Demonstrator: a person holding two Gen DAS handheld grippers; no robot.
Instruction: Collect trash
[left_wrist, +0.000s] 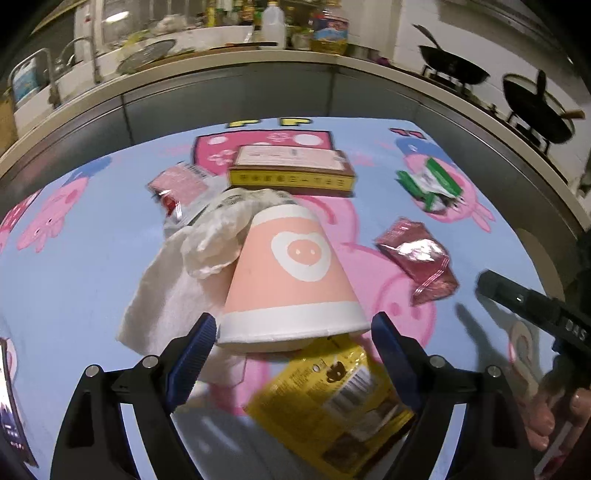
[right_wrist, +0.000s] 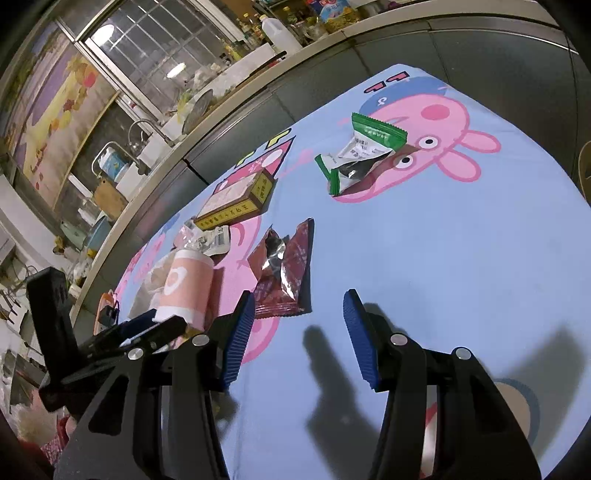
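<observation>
Left gripper jaws apart, straddling the wide rim of the pink paper cup — cup lies tipped on the counter against crumpled tissue, partly over a yellow wrapper. Light, thin-walled, crushes easily; pinch gently across the stiff rim band. Right gripper jaws apart over bare cloth, nothing held — dark red wrapper just beyond.

A peach-pink cup with white bands is showing a pig snout; the near wrapper is glowing yellow, the far-right one green.
</observation>
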